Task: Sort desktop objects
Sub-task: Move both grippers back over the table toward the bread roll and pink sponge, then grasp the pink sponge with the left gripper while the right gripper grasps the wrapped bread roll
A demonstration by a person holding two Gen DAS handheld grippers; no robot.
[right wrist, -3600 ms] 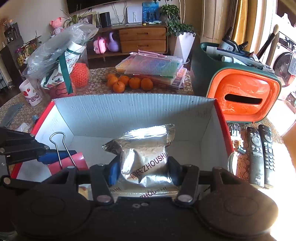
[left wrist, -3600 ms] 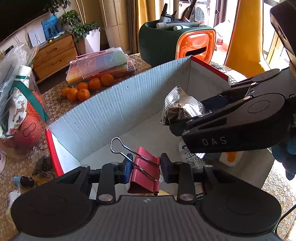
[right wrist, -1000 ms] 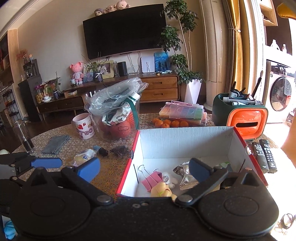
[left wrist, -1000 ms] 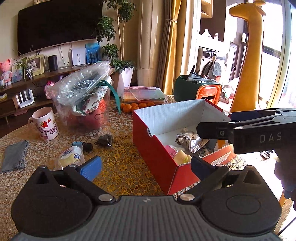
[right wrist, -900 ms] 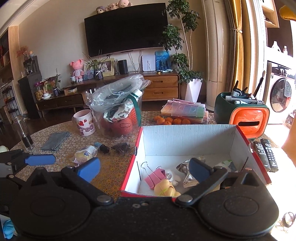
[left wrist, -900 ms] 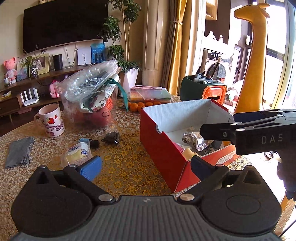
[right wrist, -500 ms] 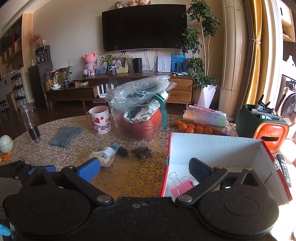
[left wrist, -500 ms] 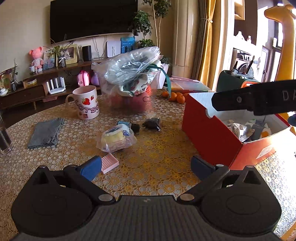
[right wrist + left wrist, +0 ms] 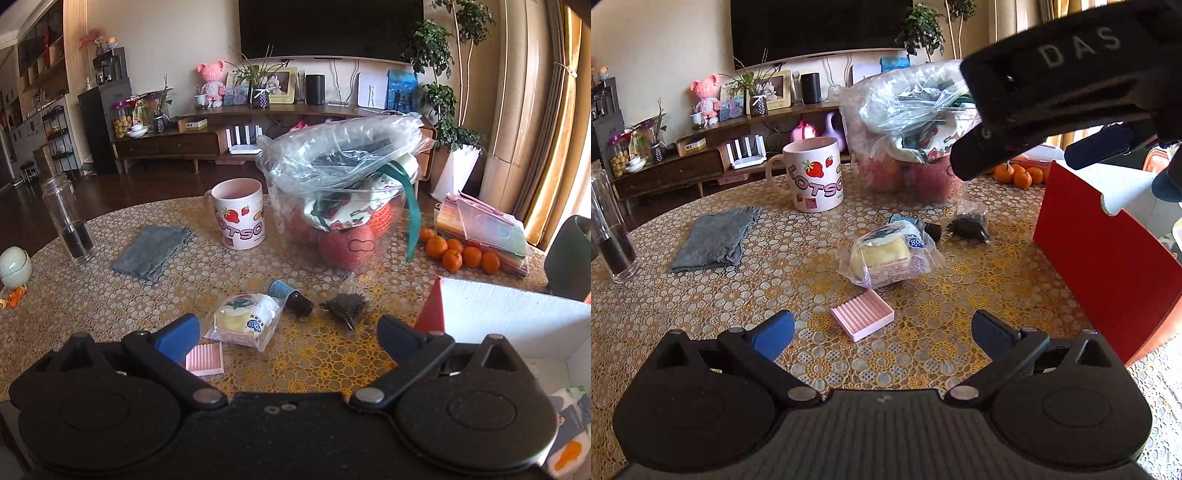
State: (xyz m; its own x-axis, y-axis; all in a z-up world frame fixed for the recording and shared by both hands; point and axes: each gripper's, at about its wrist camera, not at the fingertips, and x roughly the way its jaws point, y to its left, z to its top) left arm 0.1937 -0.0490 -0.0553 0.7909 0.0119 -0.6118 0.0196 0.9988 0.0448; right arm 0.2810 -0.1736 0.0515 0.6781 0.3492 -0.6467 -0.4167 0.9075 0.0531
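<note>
My left gripper (image 9: 882, 333) is open and empty, low over the patterned table, with a pink ribbed square (image 9: 862, 319) lying just ahead between its pads. Beyond that lie a wrapped bread pack (image 9: 886, 258), a small blue-capped bottle (image 9: 929, 229) and a dark packet (image 9: 969, 225). The red box (image 9: 1108, 258) stands to the right. My right gripper (image 9: 288, 338) is also open and empty. It faces the same bread pack (image 9: 245, 321), pink square (image 9: 205, 358), bottle (image 9: 291, 295) and packet (image 9: 347, 306). The box's white inside (image 9: 517, 321) is at its lower right.
A strawberry mug (image 9: 242, 214), a grey cloth (image 9: 153, 251), a glass bottle (image 9: 68, 225) and a bagged bowl of goods (image 9: 343, 192) stand behind the loose items. Oranges (image 9: 458, 254) and plastic cases (image 9: 484, 229) sit at the back right. One of the right gripper's black fingers (image 9: 1052, 85) crosses the left view's upper right.
The left gripper let go of the red binder clip and the right of the foil pack, both now in the box. Both opened, drew back and swung left toward the loose items.
</note>
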